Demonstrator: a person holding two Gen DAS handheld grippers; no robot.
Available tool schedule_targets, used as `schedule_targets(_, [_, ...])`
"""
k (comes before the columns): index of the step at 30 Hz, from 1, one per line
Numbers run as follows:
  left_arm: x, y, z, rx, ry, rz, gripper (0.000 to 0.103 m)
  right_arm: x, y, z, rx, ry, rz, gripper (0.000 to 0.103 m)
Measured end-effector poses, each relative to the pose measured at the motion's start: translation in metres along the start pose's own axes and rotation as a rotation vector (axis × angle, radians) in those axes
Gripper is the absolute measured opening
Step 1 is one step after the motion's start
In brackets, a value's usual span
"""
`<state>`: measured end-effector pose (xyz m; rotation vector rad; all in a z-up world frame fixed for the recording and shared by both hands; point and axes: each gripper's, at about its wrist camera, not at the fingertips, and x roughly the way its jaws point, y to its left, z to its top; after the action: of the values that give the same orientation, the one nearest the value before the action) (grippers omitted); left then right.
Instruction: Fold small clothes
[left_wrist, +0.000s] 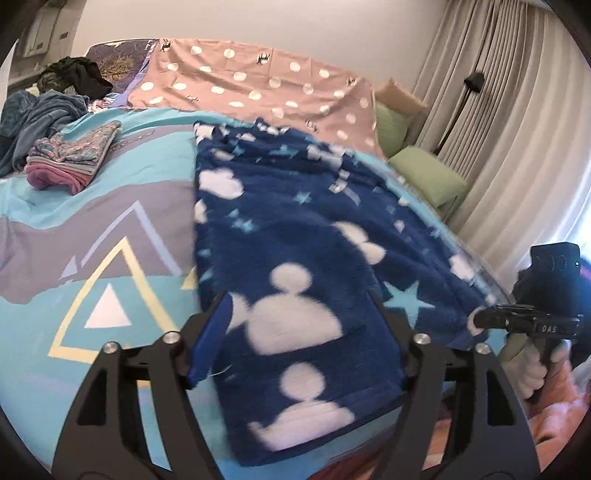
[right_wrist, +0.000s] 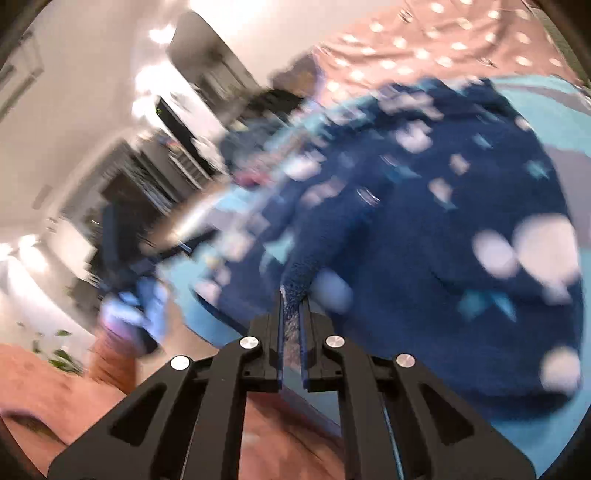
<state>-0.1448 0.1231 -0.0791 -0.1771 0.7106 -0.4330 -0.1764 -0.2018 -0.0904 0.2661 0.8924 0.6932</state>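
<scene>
Fleece garment (left_wrist: 295, 258), navy with white blobs and pale stars, spread across centre of left wrist view, on turquoise patterned bedcover (left_wrist: 110, 229). Right gripper (right_wrist: 291, 310) clenched on a fluffy edge of that fleece, low centre of right wrist view; same tool visible at right edge of left wrist view, tip on fabric border. Left gripper (left_wrist: 299, 325) released, jaws wide, straddling near portion of fleece at bottom centre, pads not pressing. Upper left of left wrist view: small folded stack (left_wrist: 74, 158), dark heap of unfolded clothes (left_wrist: 44, 110) beyond it. Upper centre: pink dotted sheet (left_wrist: 251, 85); upper right: green pillows (left_wrist: 424, 177), curtain behind.

Risks, as judgement: thick pile slipping from narrow pinch on right; only one layer caught, leaving a lopsided fold; left side ungrasped, so one-sided pull likely to drag or twist whole piece across bedcover rather than fold it.
</scene>
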Motion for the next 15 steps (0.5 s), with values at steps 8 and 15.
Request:
schedule_targets(8, [0.016, 0.022, -0.023, -0.054, 0.107, 0.053, 0.075, -0.087, -0.034, -0.015, 0.107, -0.267, -0.253, 0.060])
schedule_targets(15, [0.013, 0.034, -0.032, -0.189, 0.122, -0.087, 0.076, -0.115, -0.110, -0.040, 0.442, -0.255, -0.225, 0.063])
